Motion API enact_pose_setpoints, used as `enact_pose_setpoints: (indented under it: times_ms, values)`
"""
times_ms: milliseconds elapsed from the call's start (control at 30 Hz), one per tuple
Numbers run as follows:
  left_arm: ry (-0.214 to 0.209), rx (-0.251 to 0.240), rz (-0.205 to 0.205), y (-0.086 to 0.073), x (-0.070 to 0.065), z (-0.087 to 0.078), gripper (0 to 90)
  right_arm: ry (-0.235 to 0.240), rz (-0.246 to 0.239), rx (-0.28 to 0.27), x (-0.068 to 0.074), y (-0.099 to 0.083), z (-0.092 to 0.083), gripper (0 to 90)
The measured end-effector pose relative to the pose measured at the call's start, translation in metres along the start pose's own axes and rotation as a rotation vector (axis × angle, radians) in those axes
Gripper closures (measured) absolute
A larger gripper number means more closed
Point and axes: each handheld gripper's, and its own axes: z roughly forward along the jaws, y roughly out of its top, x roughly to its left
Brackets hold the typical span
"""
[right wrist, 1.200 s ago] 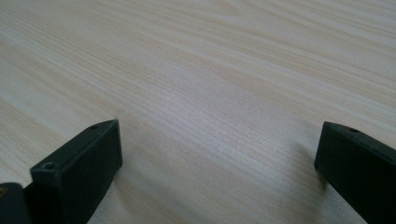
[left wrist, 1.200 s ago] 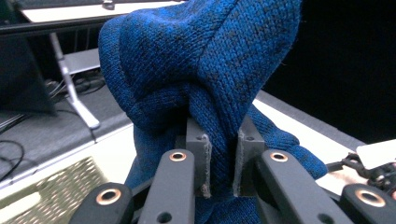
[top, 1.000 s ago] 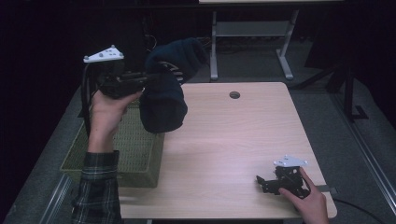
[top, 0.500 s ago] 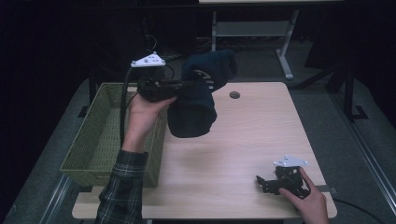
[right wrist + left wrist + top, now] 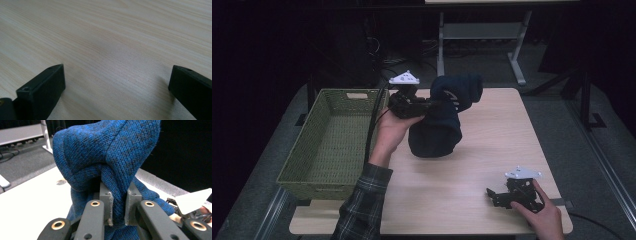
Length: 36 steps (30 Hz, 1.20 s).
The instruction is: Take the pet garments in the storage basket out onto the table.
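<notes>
A dark blue knitted garment (image 5: pixel 439 120) hangs in a bunch over the far left part of the wooden table (image 5: pixel 492 150), its lower end near or on the tabletop. My left gripper (image 5: pixel 434 106) is shut on a fold of it; in the left gripper view the knit (image 5: pixel 110 157) is pinched between the two grey pads (image 5: pixel 106 202). My right gripper (image 5: pixel 491 194) rests low on the table near the front right corner, a hand around it. In the right gripper view its gripper (image 5: pixel 117 85) stands open, jaws wide apart with bare wood between them.
A green woven basket (image 5: pixel 307 160) stands at the table's left edge, beside my left forearm. A small dark round hole in the tabletop (image 5: pixel 61 182) lies near the far edge. A second desk's metal legs (image 5: pixel 517 65) stand beyond the table.
My left gripper has carried the blue garment from above the basket rightward and down over the table. The right gripper has stayed where it was.
</notes>
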Motion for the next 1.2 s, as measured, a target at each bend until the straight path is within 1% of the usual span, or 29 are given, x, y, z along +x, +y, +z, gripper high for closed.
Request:
enact_pose_setpoints:
  times_ms: [133,267,367,433,567,600,700,833,900,1000,1033,1100,1133,1200]
  values:
    - [-0.010,0.025,-0.018,-0.011,0.002,0.017,79.6,0.000,0.000,0.000,0.000,0.000,0.000,0.4]
    - [-0.010,0.035,-0.030,-0.019,0.004,0.033,79.6,0.000,0.000,0.000,0.000,0.000,0.000,0.4]
    - [-0.001,0.046,-0.027,-0.025,0.004,0.046,79.6,0.000,-0.001,0.000,0.000,0.000,0.000,0.4]
    - [0.024,0.064,-0.005,-0.028,0.001,0.056,79.6,0.000,-0.001,0.000,0.000,0.000,0.000,0.4]
    - [0.020,0.079,0.002,-0.035,0.000,0.075,79.5,0.000,0.000,0.000,0.000,0.000,0.000,0.5]
    - [0.018,0.081,-0.001,-0.038,0.000,0.081,79.5,0.000,-0.001,-0.001,0.000,0.000,0.000,0.4]
    - [0.008,0.105,-0.010,-0.047,0.001,0.098,79.4,-0.001,-0.001,0.000,0.000,0.000,0.000,0.5]
    - [0.009,0.130,-0.021,-0.056,0.001,0.117,79.3,0.001,0.002,0.002,0.000,0.000,0.000,0.5]
    - [0.013,0.143,-0.013,-0.060,0.000,0.125,79.1,0.001,0.003,0.002,0.000,0.000,0.000,0.5]
    - [0.015,0.159,-0.013,-0.065,-0.001,0.133,78.6,0.001,0.003,0.001,0.000,0.000,0.000,0.5]
    - [0.011,0.160,-0.020,-0.068,-0.001,0.137,78.3,0.002,0.003,0.001,0.000,0.000,0.000,0.5]
    - [0.006,0.162,-0.023,-0.072,0.000,0.140,76.9,0.001,0.000,0.000,0.000,0.000,0.000,0.4]
    - [0.008,0.162,-0.034,-0.073,0.000,0.142,75.2,0.001,0.000,-0.001,0.000,0.000,0.000,0.5]
    - [0.020,0.171,-0.035,-0.074,0.000,0.142,65.9,0.001,0.000,0.000,0.000,0.000,0.000,0.4]
